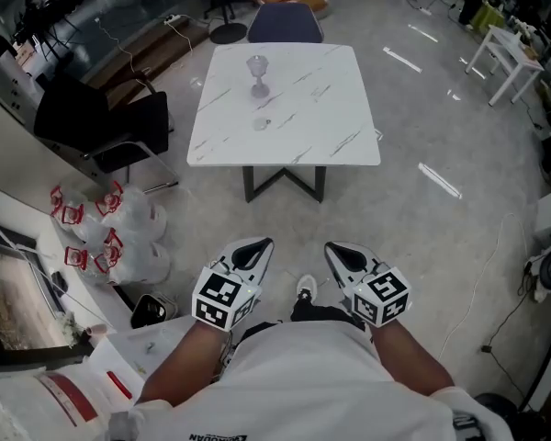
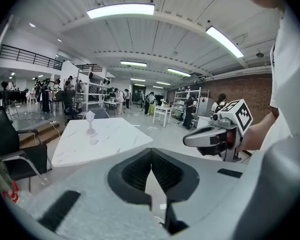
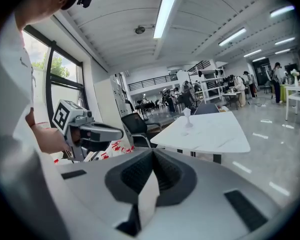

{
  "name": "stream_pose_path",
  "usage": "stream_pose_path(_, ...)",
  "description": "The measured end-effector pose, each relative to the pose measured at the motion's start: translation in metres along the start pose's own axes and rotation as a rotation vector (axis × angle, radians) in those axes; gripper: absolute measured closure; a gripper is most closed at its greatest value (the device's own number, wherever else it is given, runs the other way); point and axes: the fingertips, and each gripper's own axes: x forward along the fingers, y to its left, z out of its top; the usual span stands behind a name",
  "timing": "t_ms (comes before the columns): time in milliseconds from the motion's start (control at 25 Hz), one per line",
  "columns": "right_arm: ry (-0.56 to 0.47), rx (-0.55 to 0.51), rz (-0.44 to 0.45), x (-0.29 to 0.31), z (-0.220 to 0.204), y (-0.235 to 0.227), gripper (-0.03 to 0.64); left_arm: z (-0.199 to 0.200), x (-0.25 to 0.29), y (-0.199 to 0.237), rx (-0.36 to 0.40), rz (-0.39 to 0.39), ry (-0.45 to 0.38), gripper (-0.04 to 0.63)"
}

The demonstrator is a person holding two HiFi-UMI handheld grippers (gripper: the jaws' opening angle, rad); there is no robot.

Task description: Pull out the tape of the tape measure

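A white marble-look table (image 1: pixel 321 136) stands a few steps ahead on the floor. On it are a clear stemmed glass (image 1: pixel 257 74) and, just in front of the glass, a small pale round thing (image 1: pixel 262 123), too small to identify. The glass also shows in the left gripper view (image 2: pixel 90 121) and the right gripper view (image 3: pixel 187 118). No tape measure can be made out. My left gripper (image 1: pixel 260 248) and right gripper (image 1: pixel 336 250) are held side by side close to my body, well short of the table. Both are shut and empty, jaws meeting in their own views (image 2: pixel 151 157) (image 3: pixel 152 157).
A black chair (image 1: pixel 119 127) stands left of the table and a blue chair (image 1: pixel 285 21) behind it. White bags with red handles (image 1: pixel 119 232) lie on the floor at my left. A white side table (image 1: pixel 510 58) is far right. A cable (image 1: pixel 482 283) trails across the floor at right.
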Motion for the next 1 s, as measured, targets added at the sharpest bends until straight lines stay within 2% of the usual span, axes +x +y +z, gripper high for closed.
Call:
stream_pose_path(240,-0.013,-0.015,0.029,0.030,0.036,-0.051,0.611,0.033,0.041,0.031,-0.002,0.040,-0.015,0.589)
stream_pose_path(400,0.001,-0.016,0.047,0.046,0.041,-0.078,0.612,0.037,0.065,0.044,-0.008,0.067,-0.010,0.589)
stream_pose_path(640,0.004,-0.007,0.070,0.058,0.047,-0.105,0.611,0.061,0.085,0.071,-0.034,0.119,-0.048,0.589)
stream_pose_path(1000,0.021,0.022,0.081,0.077,0.043,-0.121,0.611,0.045,0.111,0.074,-0.051,0.096,0.010,0.589)
